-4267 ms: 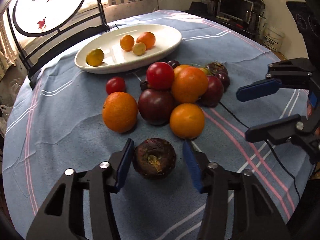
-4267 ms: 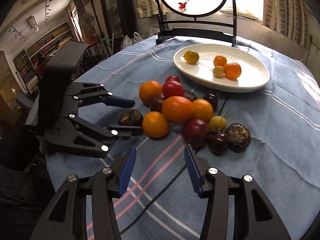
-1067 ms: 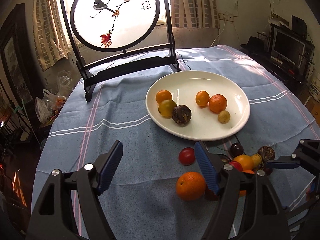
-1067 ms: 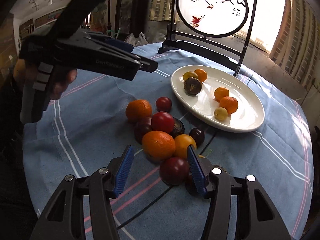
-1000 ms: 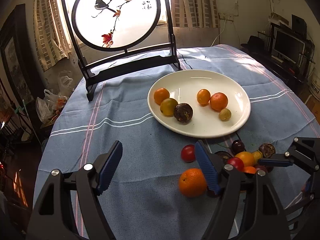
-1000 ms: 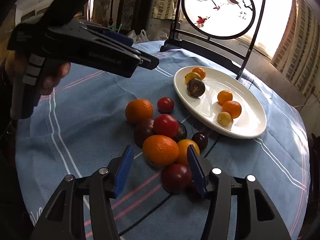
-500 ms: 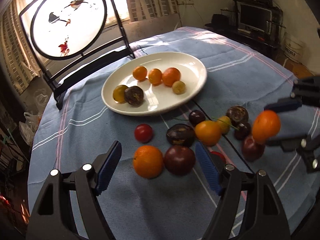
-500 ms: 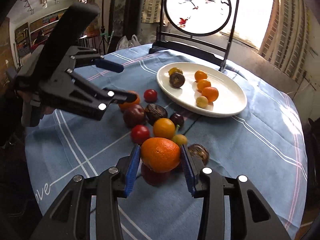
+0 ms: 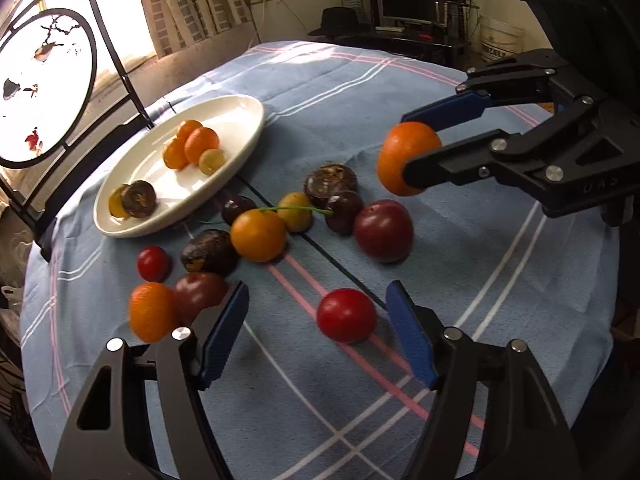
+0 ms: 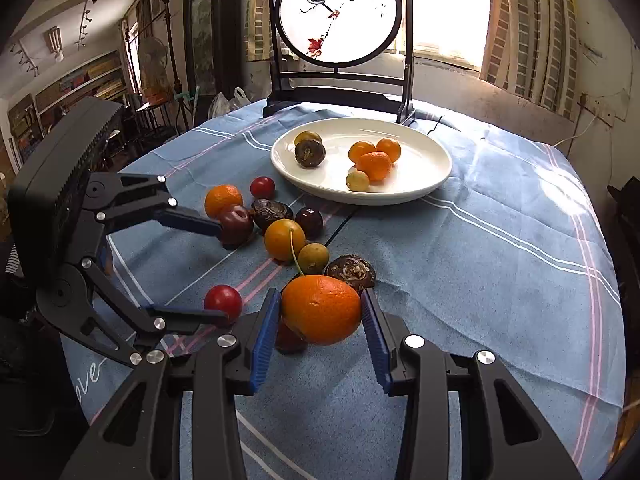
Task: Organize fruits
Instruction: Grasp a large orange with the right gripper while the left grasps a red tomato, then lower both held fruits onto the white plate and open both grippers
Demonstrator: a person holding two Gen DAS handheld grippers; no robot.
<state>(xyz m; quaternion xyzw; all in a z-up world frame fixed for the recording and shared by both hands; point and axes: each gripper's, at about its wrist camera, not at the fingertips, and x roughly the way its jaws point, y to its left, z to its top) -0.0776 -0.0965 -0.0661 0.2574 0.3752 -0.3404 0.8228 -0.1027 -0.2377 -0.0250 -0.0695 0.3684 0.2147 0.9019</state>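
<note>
A large orange [image 10: 322, 308] hangs above the blue striped cloth, with my right gripper [image 10: 320, 294] shut on it; it also shows as the orange [image 9: 408, 156] in the right gripper [image 9: 404, 142] in the left wrist view. My left gripper [image 9: 316, 286] is low over the cloth with a red tomato [image 9: 346, 320] between its closing jaws, and the pads do not touch it. The white plate [image 10: 420, 160] at the back holds several small citrus fruits and a dark passion fruit [image 10: 310, 153]. Oranges, plums and passion fruit lie loose in front of the plate [image 9: 160, 168].
A round painted screen [image 10: 340, 12] on a dark stand rises behind the plate. A thin black cord [image 9: 332, 258] runs across the cloth among the fruit. A dark plum [image 9: 382, 230] and an orange [image 9: 258, 234] lie close to the tomato.
My right gripper shut on the large orange and lifted it out of the pile. My left gripper swung away from the plate and down to the red tomato, its jaws narrowing.
</note>
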